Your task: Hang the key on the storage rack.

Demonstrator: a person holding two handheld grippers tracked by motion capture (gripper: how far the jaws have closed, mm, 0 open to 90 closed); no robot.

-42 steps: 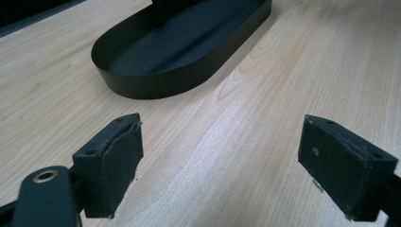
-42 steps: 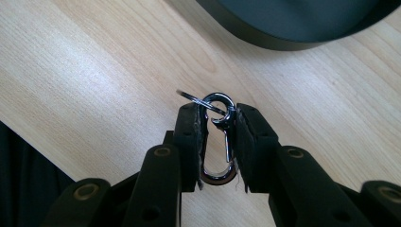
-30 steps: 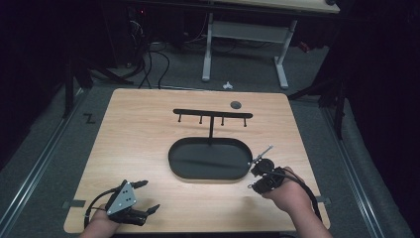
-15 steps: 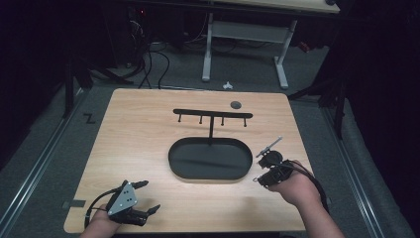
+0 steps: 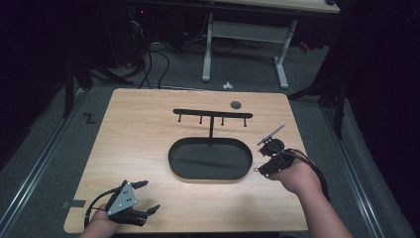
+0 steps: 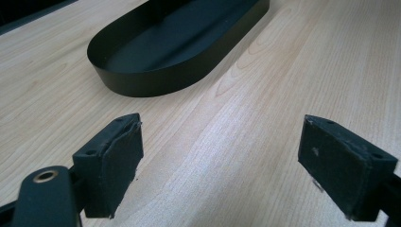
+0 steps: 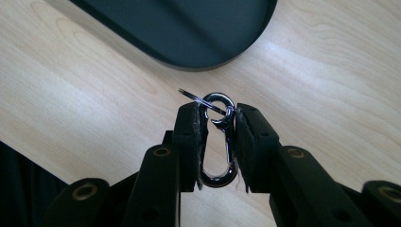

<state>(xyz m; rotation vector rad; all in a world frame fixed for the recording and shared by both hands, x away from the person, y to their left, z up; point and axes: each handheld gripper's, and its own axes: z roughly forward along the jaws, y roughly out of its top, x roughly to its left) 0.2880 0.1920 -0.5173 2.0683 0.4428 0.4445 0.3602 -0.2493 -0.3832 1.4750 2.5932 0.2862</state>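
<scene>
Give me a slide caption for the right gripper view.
Right tongs shut on a shiny metal snap hook, held above the wooden table near the rim of the black oval tray.

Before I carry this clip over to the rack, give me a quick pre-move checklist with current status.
1. Clip clamped between the right gripper pads: ok.
2. Thin ring at the clip's top, free of the pads: ok.
3. Clip lifted clear of the table: cannot tell.
4. Rack pegs free, nothing hanging on them: ok.
5. Tray below the rack, nothing visible in it: ok.
6. Left gripper open, parked at the near edge, off the path: ok.
</scene>
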